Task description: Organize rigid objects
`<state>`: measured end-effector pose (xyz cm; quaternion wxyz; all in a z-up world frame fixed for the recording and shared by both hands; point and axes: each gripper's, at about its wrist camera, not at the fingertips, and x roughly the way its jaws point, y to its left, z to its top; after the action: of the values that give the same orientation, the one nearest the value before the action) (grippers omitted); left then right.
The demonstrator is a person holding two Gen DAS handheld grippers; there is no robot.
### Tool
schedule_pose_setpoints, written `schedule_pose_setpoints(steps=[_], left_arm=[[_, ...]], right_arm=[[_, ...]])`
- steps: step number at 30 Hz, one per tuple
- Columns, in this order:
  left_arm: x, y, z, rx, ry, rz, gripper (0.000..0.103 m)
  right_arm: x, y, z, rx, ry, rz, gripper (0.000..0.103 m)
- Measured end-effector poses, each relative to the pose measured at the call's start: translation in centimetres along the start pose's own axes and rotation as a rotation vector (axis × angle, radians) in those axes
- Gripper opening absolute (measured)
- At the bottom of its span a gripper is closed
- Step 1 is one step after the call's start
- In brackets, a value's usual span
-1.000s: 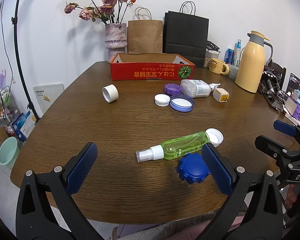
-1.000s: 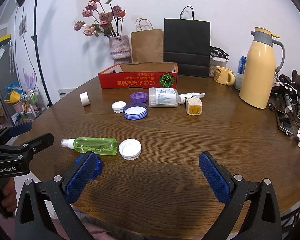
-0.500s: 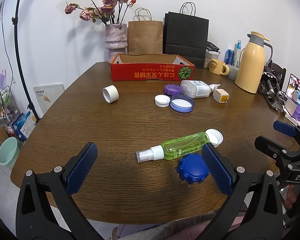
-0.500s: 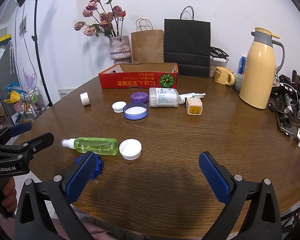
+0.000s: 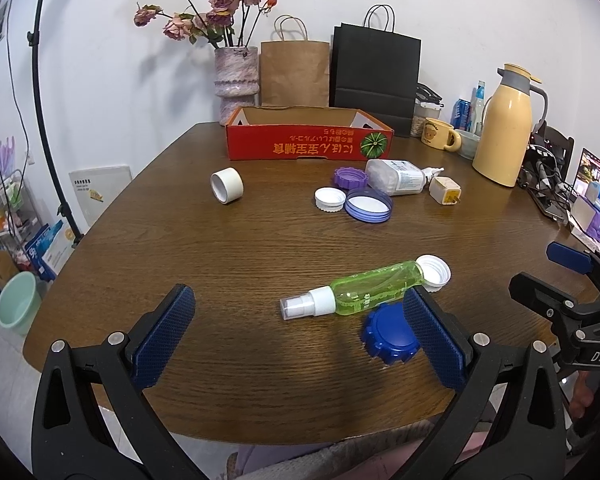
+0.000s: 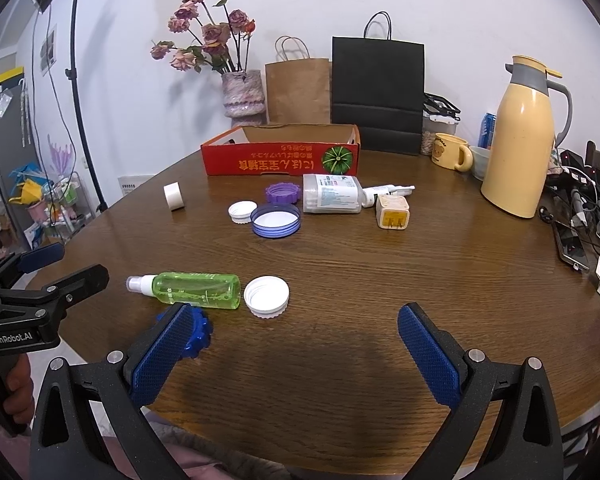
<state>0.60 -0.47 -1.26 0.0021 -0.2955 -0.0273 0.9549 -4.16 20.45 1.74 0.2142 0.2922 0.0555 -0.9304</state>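
The green bottle (image 5: 374,288) lies on its side near the table's (image 5: 220,264) front edge, spray cap pointing left, its base touching a white cap (image 5: 434,273), with a blue lid (image 5: 392,332) just in front of it. Both grippers hang wide apart and empty: the left gripper (image 5: 300,340) frames the bottle's nozzle end, the right gripper (image 6: 300,354) hovers over bare wood beside the white cap. Nothing is gripped yet, so this looks like the opening pick. Best bet: bring the left gripper down across the bottle's round body, not the slim nozzle, squeeze squarely so it can't roll away, lift clear of the blue lid, then carry it to the red box (image 5: 308,148) at the far side.
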Motion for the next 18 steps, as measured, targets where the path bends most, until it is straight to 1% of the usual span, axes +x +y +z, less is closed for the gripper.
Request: schedule_pose_setpoints(steps=[8, 13, 18], left_arm=[[-0.4, 1.7, -0.4, -0.003, -0.001, 0.018, 0.103], [-0.4, 3.2, -1.2, -0.014, 0.011, 0.025, 0.103], [-0.1, 5.0, -2.0, -0.045, 0.032, 0.03, 0.103]], right_arm=[[1.0, 2.4, -0.3, -0.026, 0.031, 0.027, 0.103], [2.5, 4.7, -1.0, -0.061, 0.081, 0.068, 0.103], [4.4, 6.5, -1.7, -0.088, 0.139, 0.087, 0.103]])
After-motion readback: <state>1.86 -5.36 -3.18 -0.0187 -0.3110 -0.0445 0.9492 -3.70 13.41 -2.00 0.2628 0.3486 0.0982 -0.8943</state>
